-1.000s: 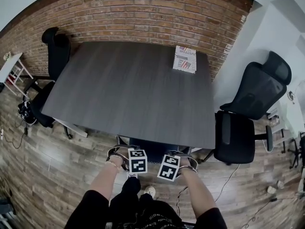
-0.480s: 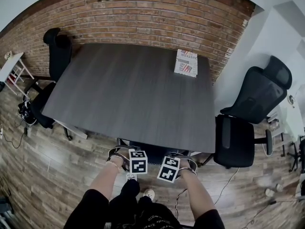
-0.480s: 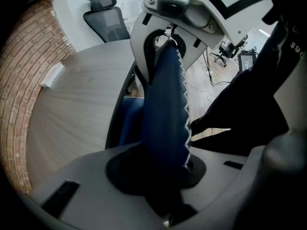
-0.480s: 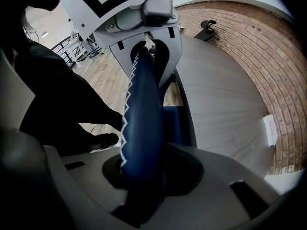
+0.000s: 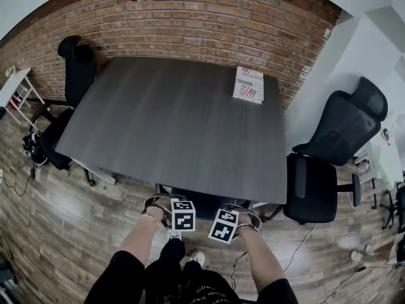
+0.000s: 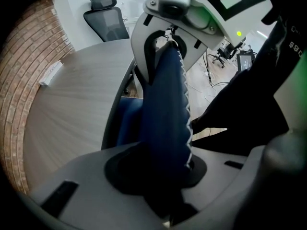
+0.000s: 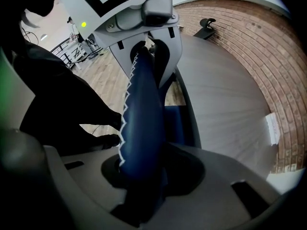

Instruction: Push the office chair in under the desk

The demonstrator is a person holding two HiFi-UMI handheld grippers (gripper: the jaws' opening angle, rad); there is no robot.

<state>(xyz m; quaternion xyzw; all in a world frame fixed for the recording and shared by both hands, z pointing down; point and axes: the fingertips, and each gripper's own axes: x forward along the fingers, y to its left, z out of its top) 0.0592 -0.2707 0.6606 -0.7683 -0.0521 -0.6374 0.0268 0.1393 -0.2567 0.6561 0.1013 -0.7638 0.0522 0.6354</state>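
Right gripper (image 7: 144, 172): grey body fills bottom of frame; jaws opening, blue chair back (image 7: 144, 109) upright between them, white zigzag stitching down its left edge. Top centre: left gripper (image 7: 144, 51), marker cube and green light on it, straddles same chair back higher up, jaws opening. Right half: dark wood desk (image 7: 225, 90), chair back just beside its edge. Brick wall (image 7: 261, 37) upper right. Black chair (image 7: 207, 23) at desk's far end. Booklet (image 7: 272, 128) at right edge. Person's dark clothing (image 7: 53, 95) left; wood floor (image 7: 108, 75) upper left.
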